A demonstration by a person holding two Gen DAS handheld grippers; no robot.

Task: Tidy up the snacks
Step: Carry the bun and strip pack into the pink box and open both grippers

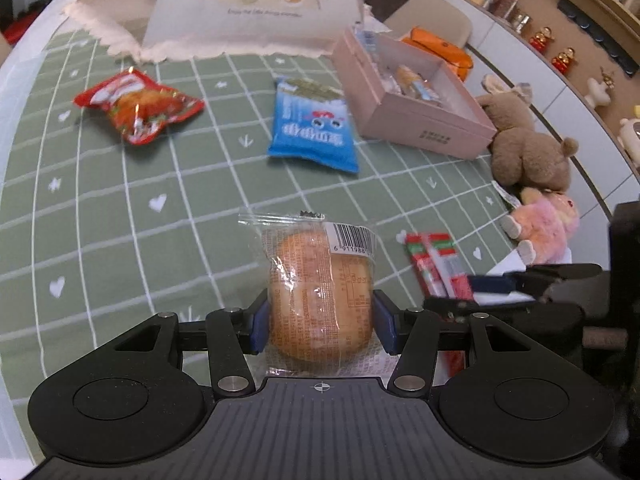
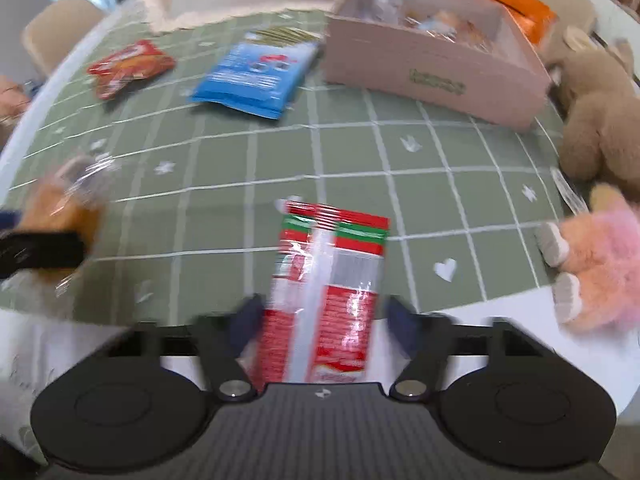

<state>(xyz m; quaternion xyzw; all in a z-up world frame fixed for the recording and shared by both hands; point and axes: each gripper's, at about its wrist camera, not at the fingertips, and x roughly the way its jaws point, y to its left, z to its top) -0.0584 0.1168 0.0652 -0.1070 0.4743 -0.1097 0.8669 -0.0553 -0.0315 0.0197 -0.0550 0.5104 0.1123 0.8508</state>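
Note:
A round bun in a clear wrapper (image 1: 322,300) sits between the blue pads of my left gripper (image 1: 322,322), which is shut on it just above the green checked tablecloth (image 1: 160,240). In the right wrist view this bun (image 2: 60,208) is a blur at the left edge. A red and white snack packet (image 2: 324,300) lies between the fingers of my right gripper (image 2: 322,320); a thin gap shows at the right pad, so it is open. The left wrist view shows that packet (image 1: 430,264) at the right gripper's tips (image 1: 450,290).
A pink open box (image 1: 424,128) holding several snacks stands at the back right. A blue packet (image 1: 312,128) and a red packet (image 1: 140,106) lie mid-table. A brown teddy (image 1: 524,148) and a pink plush (image 1: 544,224) sit at the right edge. A white paper bag (image 1: 240,12) stands behind.

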